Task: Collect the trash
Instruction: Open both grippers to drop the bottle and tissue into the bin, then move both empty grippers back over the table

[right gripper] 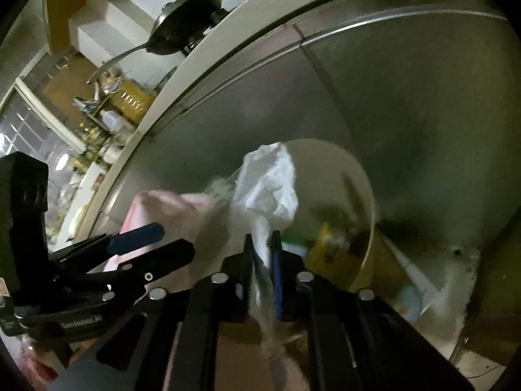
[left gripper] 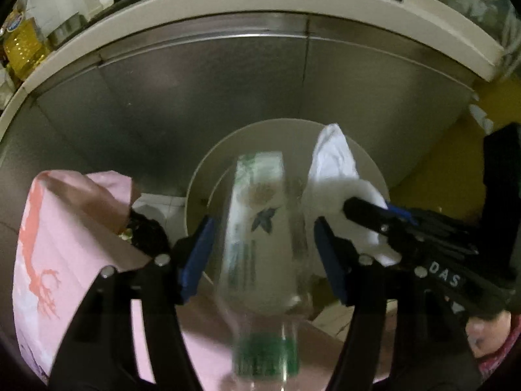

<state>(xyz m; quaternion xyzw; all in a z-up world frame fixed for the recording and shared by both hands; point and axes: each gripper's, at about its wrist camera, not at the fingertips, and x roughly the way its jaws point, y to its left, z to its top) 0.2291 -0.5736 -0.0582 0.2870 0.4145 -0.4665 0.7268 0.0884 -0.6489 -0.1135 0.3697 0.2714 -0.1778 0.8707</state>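
As both hands hang over the bin: each gripper has a piece of trash with it, and the drop turns on what lies under the fingertips.
Bin: white round bin [left gripper: 195, 192], open mouth up, at 12 o'clock from the left gripper [left gripper: 263, 224], standing against the steel cabinet front [left gripper: 195, 97]. Yellow and green scraps already lie inside it.
Bottle: clear plastic bottle [left gripper: 257, 195] with a green label. Its long axis runs 6 to 12 o'clock in the left wrist view, green cap at 6 nearest the camera, base at 12 over the bin's mouth.
Left gripper state: medium-wide, blue pads either side of the bottle. A sliver of gap shows on each side, so I judge the pads are not pressing it, though blur makes that less than sure.
White wad: crumpled white wad [right gripper: 270, 185], tissue or thin plastic, billows at 12 o'clock from the right gripper [right gripper: 263, 238], over the bin's near rim.
Right gripper state: narrow, with a strand of the wad threaded between the pads. Blur hides whether they pinch it.
Who is nearer: both sit at the rim, with the right gripper coming in at 3 o'clock of the left, just beside the bottle.
Pink bag: pink printed bag [left gripper: 65, 228] at 9 o'clock, close to the left finger and easy to snag.
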